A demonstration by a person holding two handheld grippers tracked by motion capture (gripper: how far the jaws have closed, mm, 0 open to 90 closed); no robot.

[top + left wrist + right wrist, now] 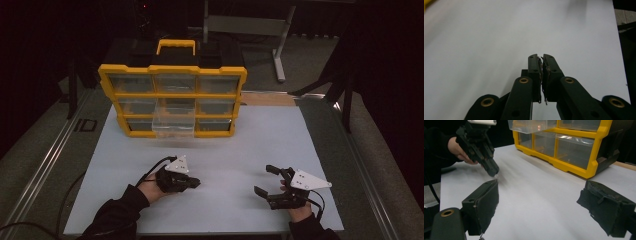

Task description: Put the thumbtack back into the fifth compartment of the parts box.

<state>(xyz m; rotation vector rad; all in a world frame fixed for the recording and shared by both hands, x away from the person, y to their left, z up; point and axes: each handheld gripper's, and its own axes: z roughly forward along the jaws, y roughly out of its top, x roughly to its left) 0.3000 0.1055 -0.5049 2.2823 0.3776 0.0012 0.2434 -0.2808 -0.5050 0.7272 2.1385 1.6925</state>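
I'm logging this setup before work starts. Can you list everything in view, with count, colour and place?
Organizer: one, yellow frame with clear drawers, far end of the board.
Drawer: one, clear, pulled out at bottom middle of the organizer.
Board: one, white, covering the tabletop.
Table leg: one, grey, on the floor beyond.
Left gripper: one, black, jaws shut, near left of the board; something small and pale may sit at its tip, too small to tell.
Right gripper: one, black, jaws open, near right.

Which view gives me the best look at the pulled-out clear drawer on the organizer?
The high view: the clear drawer juts from the yellow organizer, middle column. The right gripper view cuts the drawer off at its top edge. The left gripper view shows white table.
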